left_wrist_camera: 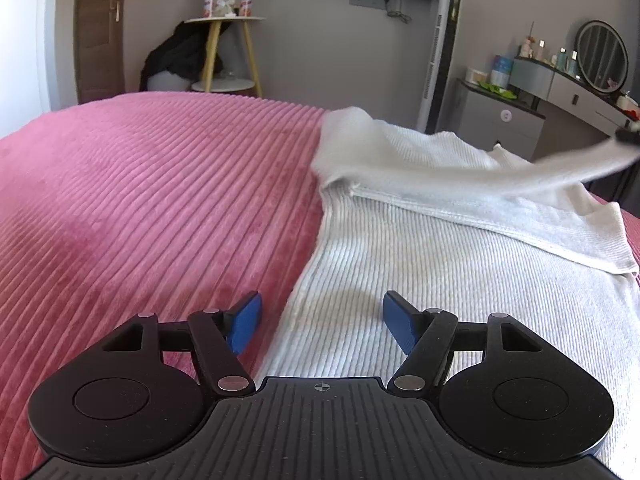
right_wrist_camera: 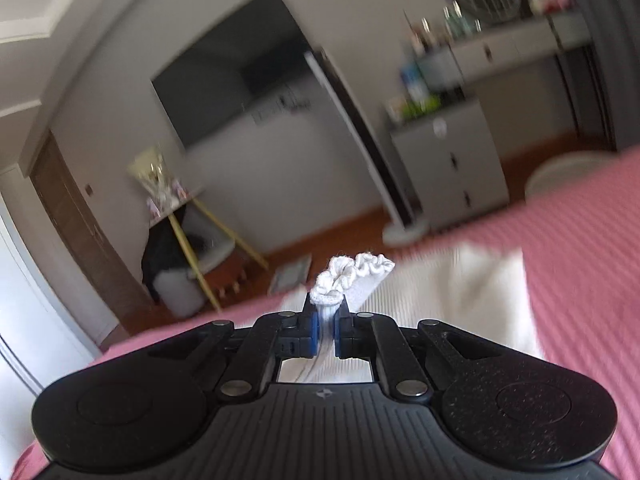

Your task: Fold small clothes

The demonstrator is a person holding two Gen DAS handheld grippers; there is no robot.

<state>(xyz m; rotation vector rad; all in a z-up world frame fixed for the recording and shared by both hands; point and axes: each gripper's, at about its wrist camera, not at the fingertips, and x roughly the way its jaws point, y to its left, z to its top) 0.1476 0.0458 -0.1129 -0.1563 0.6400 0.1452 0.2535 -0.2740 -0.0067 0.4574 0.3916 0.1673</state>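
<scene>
A white ribbed knit top (left_wrist_camera: 440,264) lies flat on the pink corduroy bedspread (left_wrist_camera: 160,180). One sleeve (left_wrist_camera: 560,168) is lifted and stretched across the top toward the right, blurred. My left gripper (left_wrist_camera: 322,312) hovers open over the top's left edge, one blue pad above the bedspread and the other above the knit, with nothing gripped. In the right wrist view, my right gripper (right_wrist_camera: 325,312) is shut on the bunched white cuff (right_wrist_camera: 352,272), which sticks out past the blue pads. The rest of the top (right_wrist_camera: 460,280) lies blurred beyond it.
Beyond the bed's far edge stand a small round wooden side table (left_wrist_camera: 224,20), a dark garment heaped by it (left_wrist_camera: 176,56), a white tower fan (left_wrist_camera: 440,60) and a grey dresser with a round mirror (left_wrist_camera: 560,80). Bare pink bedspread stretches left of the top.
</scene>
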